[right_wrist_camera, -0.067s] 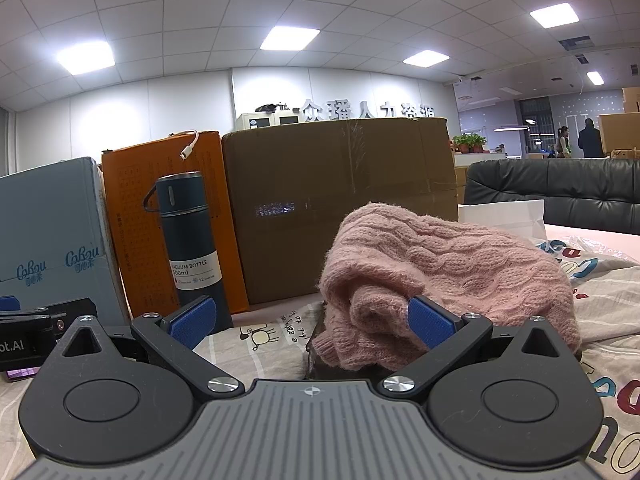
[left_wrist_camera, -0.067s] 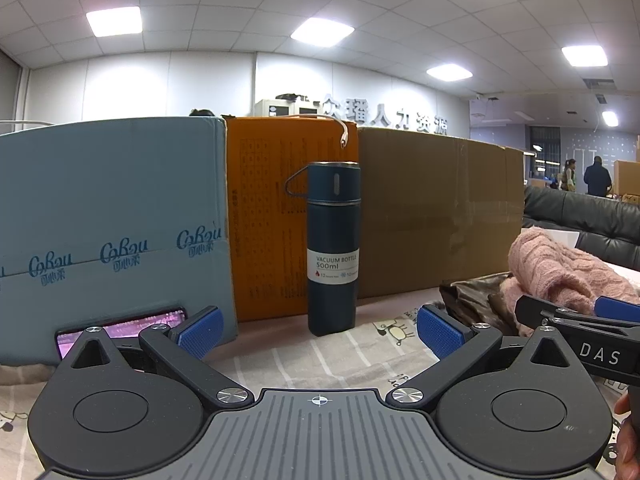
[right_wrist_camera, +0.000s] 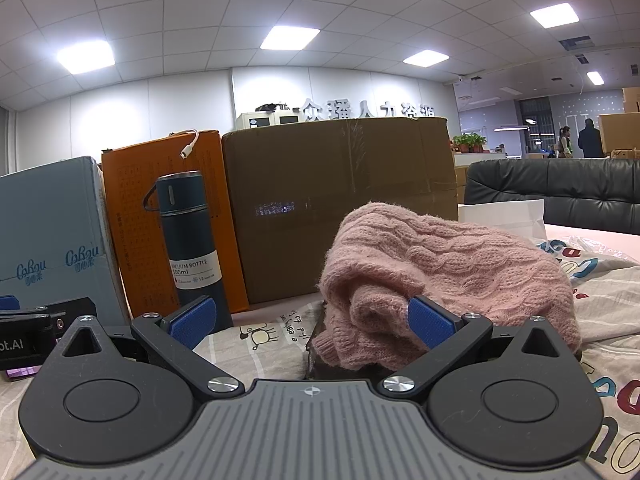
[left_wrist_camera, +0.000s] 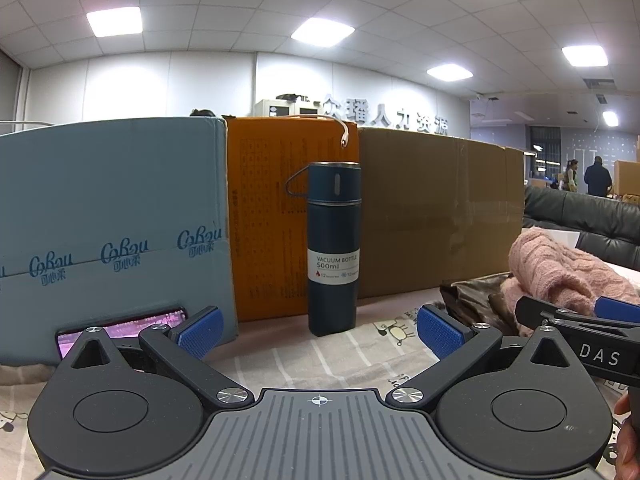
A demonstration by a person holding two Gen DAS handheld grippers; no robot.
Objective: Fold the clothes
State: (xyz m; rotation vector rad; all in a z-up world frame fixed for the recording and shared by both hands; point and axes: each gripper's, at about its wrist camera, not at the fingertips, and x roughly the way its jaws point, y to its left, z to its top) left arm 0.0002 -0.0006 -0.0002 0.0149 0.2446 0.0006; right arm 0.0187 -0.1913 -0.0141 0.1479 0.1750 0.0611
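Note:
A crumpled pink cable-knit sweater (right_wrist_camera: 448, 272) lies on the printed cloth, on top of a dark brown garment (right_wrist_camera: 320, 360). My right gripper (right_wrist_camera: 312, 322) is open, just in front of the sweater, whose near fold bulges by the right blue pad (right_wrist_camera: 432, 322); nothing is pinched. In the left wrist view the sweater (left_wrist_camera: 560, 276) and the brown garment (left_wrist_camera: 476, 300) sit at the right, behind the right gripper's fingers (left_wrist_camera: 580, 320). My left gripper (left_wrist_camera: 320, 334) is open and empty, facing a bottle well to the left of the clothes.
A dark blue vacuum bottle (left_wrist_camera: 334, 252) stands ahead of the left gripper. Behind it stand a blue box (left_wrist_camera: 112, 232), an orange box (left_wrist_camera: 272, 220) and a brown carton (left_wrist_camera: 440, 216). A lit phone (left_wrist_camera: 120, 328) leans on the blue box. A black sofa (right_wrist_camera: 560, 192) is at the right.

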